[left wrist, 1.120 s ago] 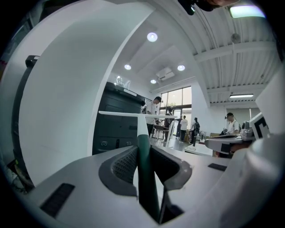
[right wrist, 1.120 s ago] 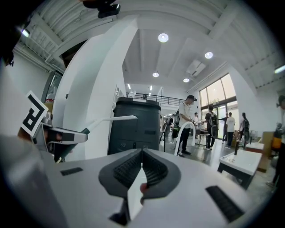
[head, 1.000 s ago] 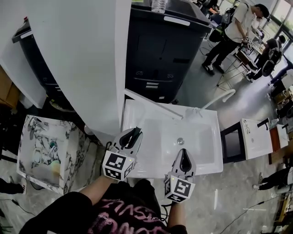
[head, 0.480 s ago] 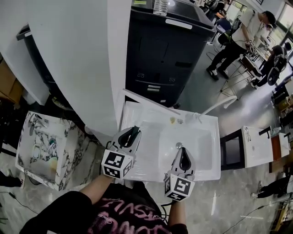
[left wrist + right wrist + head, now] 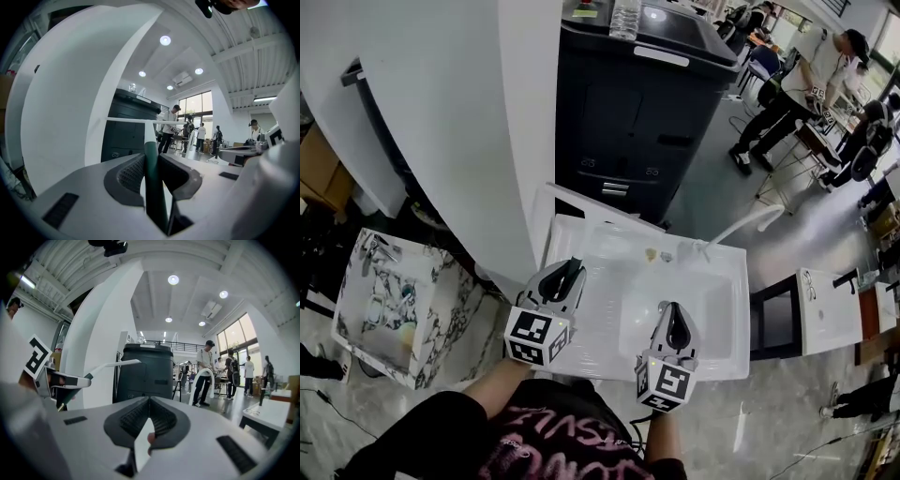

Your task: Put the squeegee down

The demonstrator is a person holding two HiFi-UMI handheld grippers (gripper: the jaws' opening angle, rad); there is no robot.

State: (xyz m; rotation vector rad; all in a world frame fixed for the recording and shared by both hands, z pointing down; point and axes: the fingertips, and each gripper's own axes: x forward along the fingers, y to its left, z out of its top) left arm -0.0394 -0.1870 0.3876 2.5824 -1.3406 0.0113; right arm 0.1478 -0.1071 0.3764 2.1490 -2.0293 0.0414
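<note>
No legible text. Pink lettering on the person's dark shirt [image 5: 548, 450], head view 6 o'clock, is too distorted to read. The marker cubes [image 5: 537, 336] on the left hand-held gripper [image 5: 569, 270] and right hand-held gripper [image 5: 674, 317] carry black-and-white square codes, no characters. The white label strip [image 5: 661, 56] on the black copier [image 5: 628, 122], 12 o'clock, shows no readable print.

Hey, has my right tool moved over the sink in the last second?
Yes. The right tool has gone forward over the sink: the drain lay clear ahead of its tips, and now the tool covers it.
</note>
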